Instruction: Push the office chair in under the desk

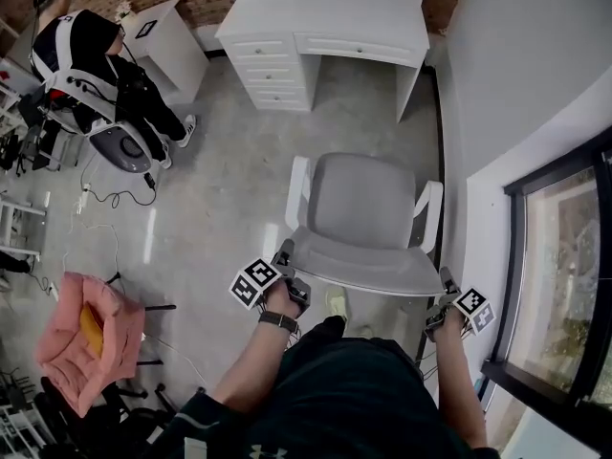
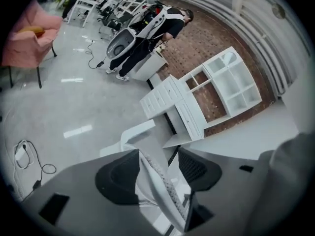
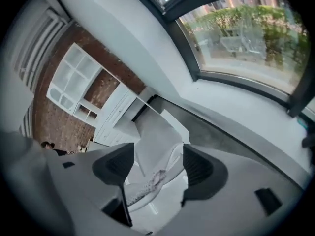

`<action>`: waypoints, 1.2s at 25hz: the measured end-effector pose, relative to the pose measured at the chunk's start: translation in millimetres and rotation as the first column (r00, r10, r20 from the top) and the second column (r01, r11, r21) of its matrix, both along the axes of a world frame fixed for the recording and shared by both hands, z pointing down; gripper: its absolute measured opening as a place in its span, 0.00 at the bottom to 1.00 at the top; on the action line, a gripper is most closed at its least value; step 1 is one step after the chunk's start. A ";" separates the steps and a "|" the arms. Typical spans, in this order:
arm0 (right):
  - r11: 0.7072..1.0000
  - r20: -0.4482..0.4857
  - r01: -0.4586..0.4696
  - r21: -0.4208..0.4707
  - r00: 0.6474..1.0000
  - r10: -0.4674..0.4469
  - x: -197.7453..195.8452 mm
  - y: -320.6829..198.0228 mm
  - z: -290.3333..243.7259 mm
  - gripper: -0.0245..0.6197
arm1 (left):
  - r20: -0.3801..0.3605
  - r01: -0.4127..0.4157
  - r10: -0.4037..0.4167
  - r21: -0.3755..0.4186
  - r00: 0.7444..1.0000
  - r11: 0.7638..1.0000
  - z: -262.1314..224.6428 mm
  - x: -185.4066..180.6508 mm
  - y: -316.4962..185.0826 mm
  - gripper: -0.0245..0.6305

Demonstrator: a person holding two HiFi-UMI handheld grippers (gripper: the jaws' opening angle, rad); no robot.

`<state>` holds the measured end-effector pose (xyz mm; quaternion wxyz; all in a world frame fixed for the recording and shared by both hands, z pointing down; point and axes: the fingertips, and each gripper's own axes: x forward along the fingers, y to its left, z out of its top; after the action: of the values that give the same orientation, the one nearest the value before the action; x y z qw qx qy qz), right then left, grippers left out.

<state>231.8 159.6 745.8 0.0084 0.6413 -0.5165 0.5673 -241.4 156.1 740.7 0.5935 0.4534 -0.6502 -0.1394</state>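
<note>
Grey office chair [image 1: 368, 208] with white armrests, upright on the floor [image 1: 229, 189] near its right edge, seat facing the white desk [image 1: 335, 17] with left-hand drawers at the far edge, standing apart from it, not under it.

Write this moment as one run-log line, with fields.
left gripper: open, astride backrest | right gripper: open, astride backrest | office chair: not yet under desk

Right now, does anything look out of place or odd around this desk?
The grey office chair with white arms stands pulled out from the white desk, not tucked under it. A loose black cable trails across the grey floor. Nothing looks spilled or broken.
</note>
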 end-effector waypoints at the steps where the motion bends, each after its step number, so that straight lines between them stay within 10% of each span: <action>1: 1.000 0.028 -0.006 -0.027 1.000 0.007 -3.8 -0.4 8.6 0.47 | -0.021 0.002 -0.002 -0.009 1.000 1.000 6.5 -1.7 -2.2 0.40; 8: 0.974 0.379 0.082 -0.210 0.925 0.003 -43.0 2.9 53.7 0.35 | -0.270 -0.166 0.130 -0.114 0.954 0.979 45.6 9.2 -11.0 0.30; 15: 0.969 0.368 0.012 -0.249 0.926 0.083 -42.3 -6.8 56.5 0.18 | -0.278 -0.084 0.027 -0.194 0.960 0.977 51.2 5.2 -14.9 0.20; 30: 0.966 0.384 -0.013 -0.258 0.916 0.115 -46.2 -70.7 60.2 0.16 | -0.272 0.000 -0.060 -0.216 0.960 0.976 55.5 -1.3 -71.1 0.18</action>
<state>185.6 88.9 806.0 -0.0343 0.5238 -0.4102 0.7458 -242.7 85.0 796.2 0.7217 0.3530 -0.5787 -0.1399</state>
